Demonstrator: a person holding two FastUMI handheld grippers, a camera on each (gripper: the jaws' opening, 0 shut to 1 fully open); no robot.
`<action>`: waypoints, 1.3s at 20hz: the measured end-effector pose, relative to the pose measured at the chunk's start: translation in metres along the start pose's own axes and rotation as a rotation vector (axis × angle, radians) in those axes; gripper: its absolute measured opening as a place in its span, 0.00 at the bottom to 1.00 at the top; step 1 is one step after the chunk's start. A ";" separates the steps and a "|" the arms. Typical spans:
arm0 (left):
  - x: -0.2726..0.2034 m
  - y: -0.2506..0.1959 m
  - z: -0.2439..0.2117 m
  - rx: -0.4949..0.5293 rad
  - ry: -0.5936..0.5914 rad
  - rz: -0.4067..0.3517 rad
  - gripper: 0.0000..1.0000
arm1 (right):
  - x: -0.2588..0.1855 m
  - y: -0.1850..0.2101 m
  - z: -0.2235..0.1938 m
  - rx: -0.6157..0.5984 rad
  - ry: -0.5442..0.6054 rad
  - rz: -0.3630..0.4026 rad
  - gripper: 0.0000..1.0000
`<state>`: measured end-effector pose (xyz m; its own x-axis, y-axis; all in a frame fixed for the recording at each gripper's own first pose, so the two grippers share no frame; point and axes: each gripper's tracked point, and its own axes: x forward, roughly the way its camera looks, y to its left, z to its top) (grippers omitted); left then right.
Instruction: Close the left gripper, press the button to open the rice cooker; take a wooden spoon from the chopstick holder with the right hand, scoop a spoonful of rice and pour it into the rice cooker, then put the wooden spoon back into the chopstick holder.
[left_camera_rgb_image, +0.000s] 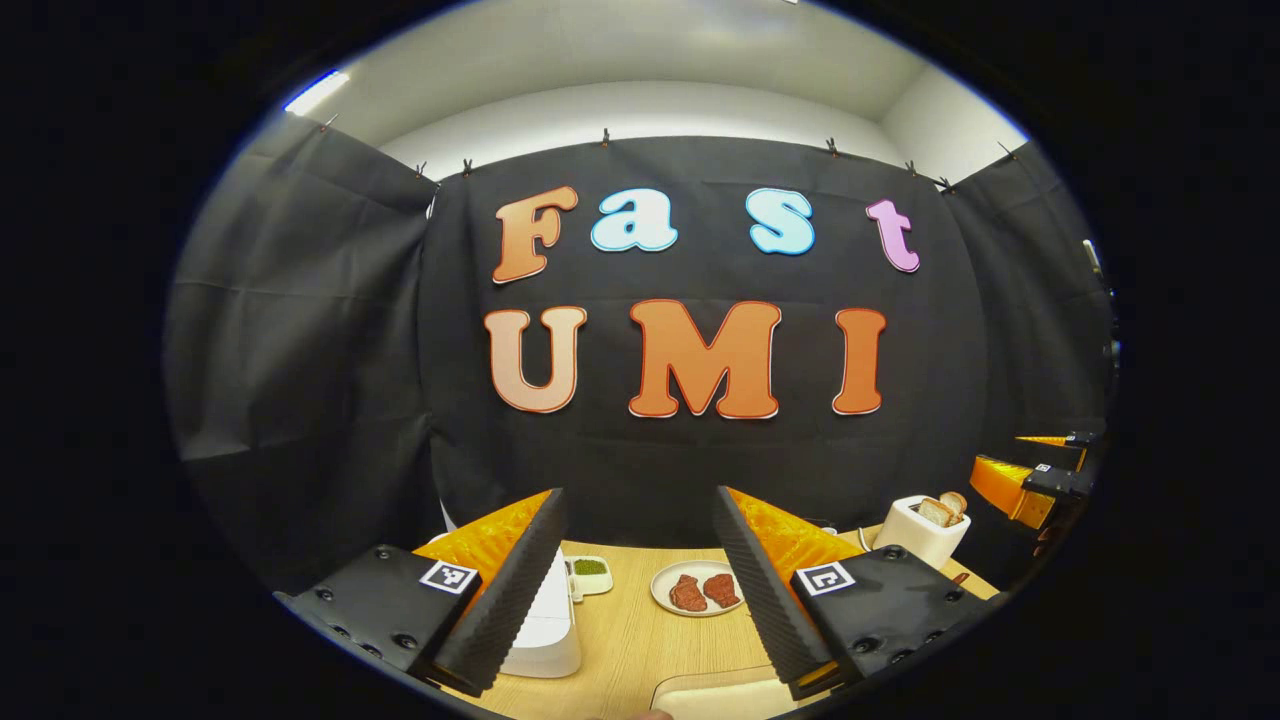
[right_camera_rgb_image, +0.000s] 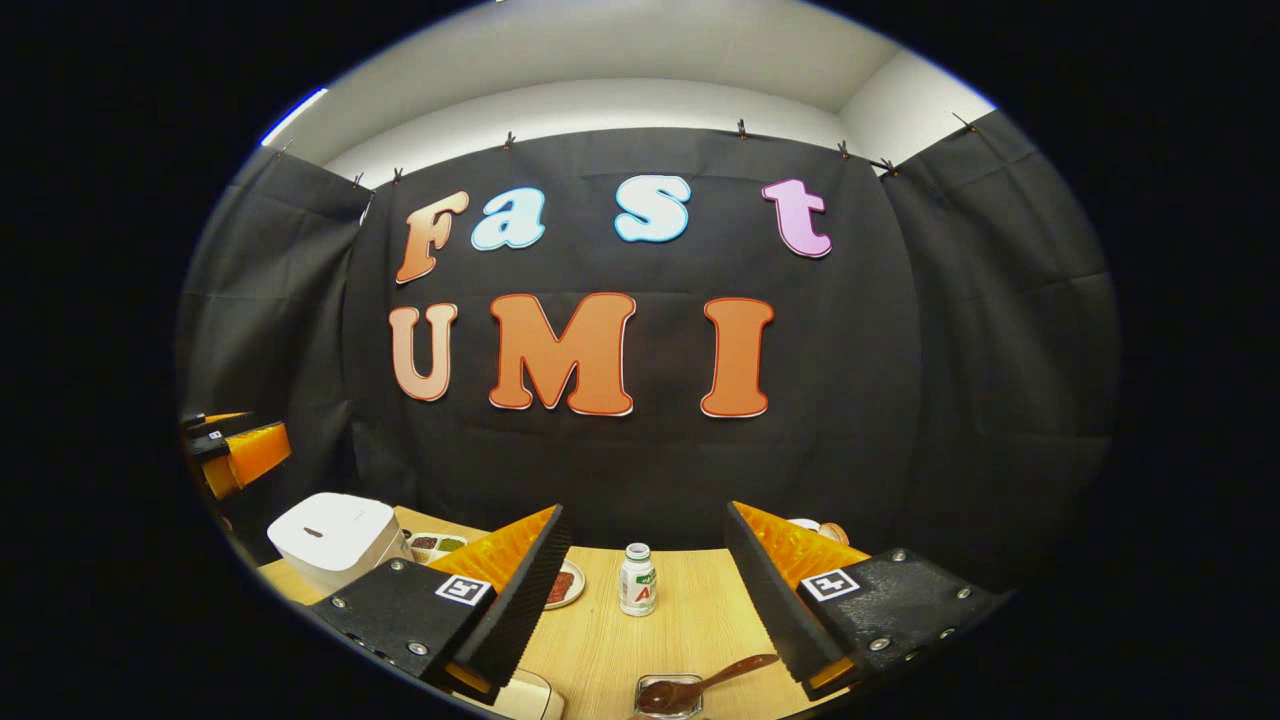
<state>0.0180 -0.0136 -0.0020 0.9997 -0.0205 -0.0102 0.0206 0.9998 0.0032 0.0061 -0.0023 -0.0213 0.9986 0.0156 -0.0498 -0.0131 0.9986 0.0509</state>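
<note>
My left gripper (left_camera_rgb_image: 640, 590) hangs above the wooden table (left_camera_rgb_image: 625, 640), jaws wide, nothing btwn them. Just behind my left finger sits the white rice cooker (left_camera_rgb_image: 545, 625), lid down, partly hidden by that finger. Beside it, further back, a small dish w/ green stuff (left_camera_rgb_image: 590, 570). Btwn my fingers, on the table, a plate (left_camera_rgb_image: 700, 588) w/ two reddish-brown pieces on it. To the right a white toaster (left_camera_rgb_image: 922, 530) w/ bread slices sticking up. At the bottom edge, a pale tray-like thing (left_camera_rgb_image: 715, 693), can't tell what it is. Far right, my other gripper (left_camera_rgb_image: 1040, 475) shows, held up off the table.

My right gripper (right_camera_rgb_image: 648, 595) is also well open, holding nothing. Btwn its fingers, further back on the table (right_camera_rgb_image: 690, 620), a small white bottle (right_camera_rgb_image: 637, 580) stands upright. Near the bottom edge a small clear container (right_camera_rgb_image: 668, 697) has a dark wooden spoon (right_camera_rgb_image: 715, 682) lying in it, handle tilted up toward my right finger, not touching it. The rice cooker (right_camera_rgb_image: 330, 540) is off to the left, closed, w/ a divided dish (right_camera_rgb_image: 437, 544) just beside it. The plate's rim (right_camera_rgb_image: 572, 590) peeks out next to my left finger. My left gripper (right_camera_rgb_image: 235, 450) shows at the far left, above the cooker.
</note>
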 end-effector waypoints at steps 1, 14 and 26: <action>0.002 0.002 0.002 0.002 -0.002 0.003 1.00 | 0.000 0.002 -0.001 -0.001 -0.001 0.004 0.97; 0.011 0.049 0.018 0.047 -0.041 0.062 0.97 | -0.003 -0.004 -0.008 -0.006 0.002 -0.035 0.97; 0.036 0.136 0.011 0.057 0.028 0.204 0.27 | -0.015 0.005 -0.024 -0.030 0.037 -0.051 0.97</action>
<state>0.0573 0.1215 0.0095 0.9826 0.1831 -0.0318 -0.1808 0.9814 0.0642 -0.0102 0.0034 -0.0438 0.9955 -0.0336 -0.0887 0.0353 0.9992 0.0173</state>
